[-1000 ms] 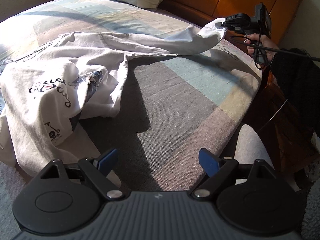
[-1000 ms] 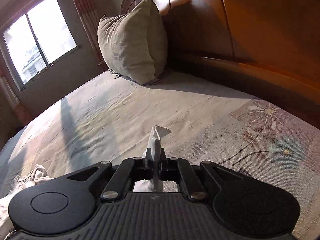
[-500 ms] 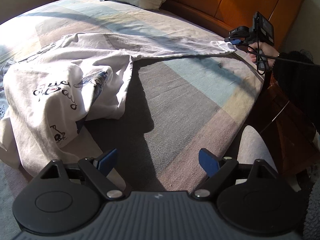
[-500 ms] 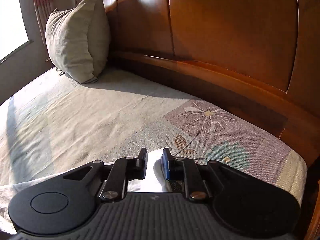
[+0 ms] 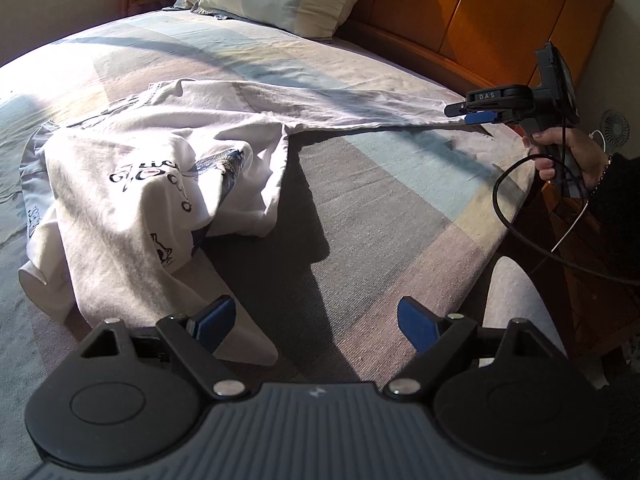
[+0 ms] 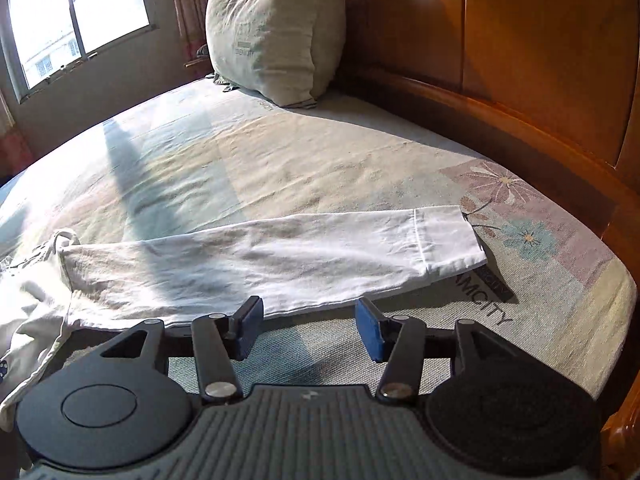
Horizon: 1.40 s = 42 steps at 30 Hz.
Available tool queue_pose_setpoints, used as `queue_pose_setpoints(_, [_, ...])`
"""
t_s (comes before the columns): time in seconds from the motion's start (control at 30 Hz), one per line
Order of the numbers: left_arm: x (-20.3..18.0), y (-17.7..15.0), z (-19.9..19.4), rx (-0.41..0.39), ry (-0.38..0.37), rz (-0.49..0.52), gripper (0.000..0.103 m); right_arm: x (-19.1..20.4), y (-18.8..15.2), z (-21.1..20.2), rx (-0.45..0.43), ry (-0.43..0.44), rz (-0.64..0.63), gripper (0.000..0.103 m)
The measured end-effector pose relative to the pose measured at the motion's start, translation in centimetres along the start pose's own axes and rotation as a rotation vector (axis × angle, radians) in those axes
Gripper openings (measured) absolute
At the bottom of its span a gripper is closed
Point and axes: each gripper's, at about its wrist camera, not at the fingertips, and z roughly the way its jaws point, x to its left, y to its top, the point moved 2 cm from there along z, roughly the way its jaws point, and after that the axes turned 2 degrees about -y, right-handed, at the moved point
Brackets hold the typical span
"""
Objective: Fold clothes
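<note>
A white long-sleeved shirt (image 5: 132,200) with dark print lies crumpled on the bed. One sleeve (image 6: 280,256) is stretched out flat toward the headboard side, its cuff (image 6: 448,236) on the floral bedspread. My right gripper (image 6: 310,328) is open and empty, just in front of the sleeve's near edge; it also shows in the left wrist view (image 5: 472,114) beside the cuff. My left gripper (image 5: 316,322) is open and empty, low over the bed, with a fold of the shirt's hem (image 5: 244,344) by its left finger.
The bed's patchwork cover (image 5: 360,208) drops off at the right edge. A wooden headboard (image 6: 520,60) stands behind, with a pillow (image 6: 272,32) against it. A window (image 6: 76,12) is at the far left. A cable (image 5: 516,216) hangs from the right gripper's handle.
My right gripper carried the sleeve end out toward the headboard side, laid it flat, opened and let it go, then drew back. My left gripper stayed open and barely moved.
</note>
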Motion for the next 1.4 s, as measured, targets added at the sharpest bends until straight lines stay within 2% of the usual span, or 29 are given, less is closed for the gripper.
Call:
queue_pose_setpoints(0.2, [0.7,-1.5,-1.7,-0.011,0.033,0.001,0.088,7.6,-2.4,-2.3,0.072,0.151,-0.140,0.060])
queue_pose_setpoints(0.4, [3.5,-3.4,-4.3,-0.030,0.104,-0.053,0.089,18.3,-4.2,-5.5,0.065,0.278,-0.394,0.075])
queue_pose_setpoints(0.53, [5.9,-4.9,-6.0,-0.044,0.156,-0.115,0.089,25.4,-6.0,-7.5,0.056,0.376,-0.512,0.092])
queue_pose_setpoints(0.63, [7.4,-6.1,-7.3,-0.053,0.192,-0.161,0.089,30.5,-8.1,-8.4,0.059,0.443,-0.599,0.098])
queue_pose_setpoints(0.77, [8.8,-7.5,-8.5,-0.061,0.235,-0.201,0.089,35.6,-11.7,-8.5,0.061,0.453,-0.689,0.103])
queue_pose_setpoints(0.87, [9.5,-8.3,-9.0,-0.054,0.271,-0.208,0.089,38.5,-14.8,-8.0,0.035,0.376,-0.762,0.103])
queue_pose_setpoints(1.0, [10.1,-8.8,-9.1,-0.040,0.280,-0.204,0.090,39.4,-16.6,-6.6,0.001,0.253,-0.811,0.103])
queue_pose_setpoints(1.1, [10.5,-8.9,-8.9,-0.033,0.281,-0.197,0.090,38.0,-15.3,-5.4,-0.005,0.195,-0.745,0.103])
queue_pose_setpoints(1.23, [11.1,-8.4,-7.9,-0.019,0.284,-0.178,0.090,34.9,-12.8,-4.3,0.019,0.189,-0.628,0.103])
queue_pose_setpoints(1.4, [12.3,-6.8,-6.1,-0.008,0.325,-0.139,0.090,32.7,-11.6,-3.3,0.014,0.139,-0.578,0.103])
